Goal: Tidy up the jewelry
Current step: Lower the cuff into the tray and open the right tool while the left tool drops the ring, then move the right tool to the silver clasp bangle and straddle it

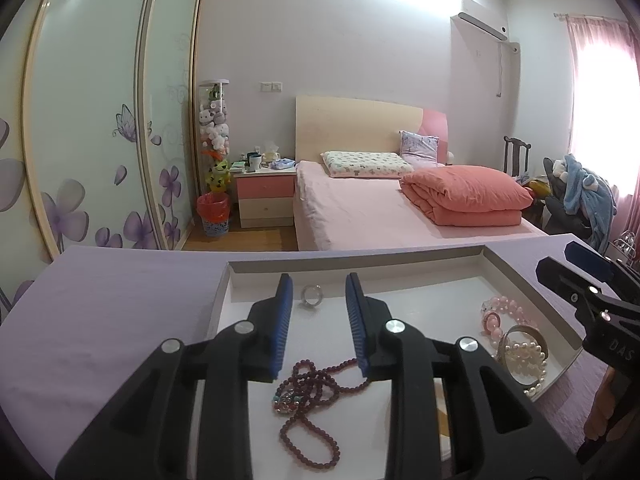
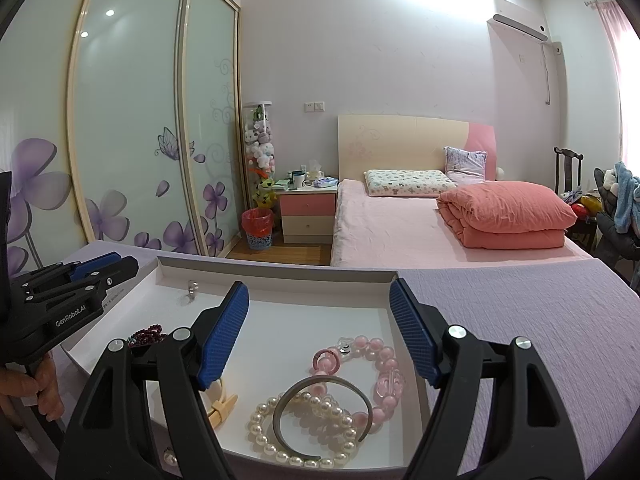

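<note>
Hovering both grippers over the white tray [image 1: 224,300]: left gripper [image 1: 318,300] jaws slightly spread, empty, above the red bead necklace [image 1: 316,392]; right gripper [image 2: 320,320] jaws wide over the pearl bracelet [image 2: 296,432]. I'd expect tangled strands snagging.

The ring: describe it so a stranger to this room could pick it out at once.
Find the shallow white tray on the lilac bedspread. Look to its far end, away from the bead pieces. The ring lies alone there, small, silvery and plain, while its neighbours are a dark red bead necklace, a pink bracelet and a pearl bracelet.
</note>
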Tool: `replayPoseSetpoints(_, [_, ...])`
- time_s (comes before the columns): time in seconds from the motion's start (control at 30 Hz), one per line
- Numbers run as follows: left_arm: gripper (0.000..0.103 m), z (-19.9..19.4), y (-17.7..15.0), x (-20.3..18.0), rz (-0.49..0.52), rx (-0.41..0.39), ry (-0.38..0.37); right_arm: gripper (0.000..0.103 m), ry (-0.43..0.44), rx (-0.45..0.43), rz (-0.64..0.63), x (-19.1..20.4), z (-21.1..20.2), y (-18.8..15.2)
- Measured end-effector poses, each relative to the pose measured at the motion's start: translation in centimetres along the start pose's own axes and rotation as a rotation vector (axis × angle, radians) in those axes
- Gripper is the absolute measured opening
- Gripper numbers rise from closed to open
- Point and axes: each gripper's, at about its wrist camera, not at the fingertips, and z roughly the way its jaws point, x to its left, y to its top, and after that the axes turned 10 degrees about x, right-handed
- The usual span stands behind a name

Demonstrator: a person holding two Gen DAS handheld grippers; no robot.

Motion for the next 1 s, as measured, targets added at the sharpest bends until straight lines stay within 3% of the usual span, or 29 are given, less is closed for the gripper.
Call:
replayPoseSetpoints(0.47, [0.028,-0.3,-0.1,0.6,-0.012,-0.002,0.007,0.073,0.001,-0.001,-0.002,0.2,0.0,0.1])
replayPoseSetpoints(1.0, [0.03,-5.5,-1.5,3.4,-0.063,-0.038,0.032,0.073,0.034,0.015,-0.015,1.7,-3.9,-1.8])
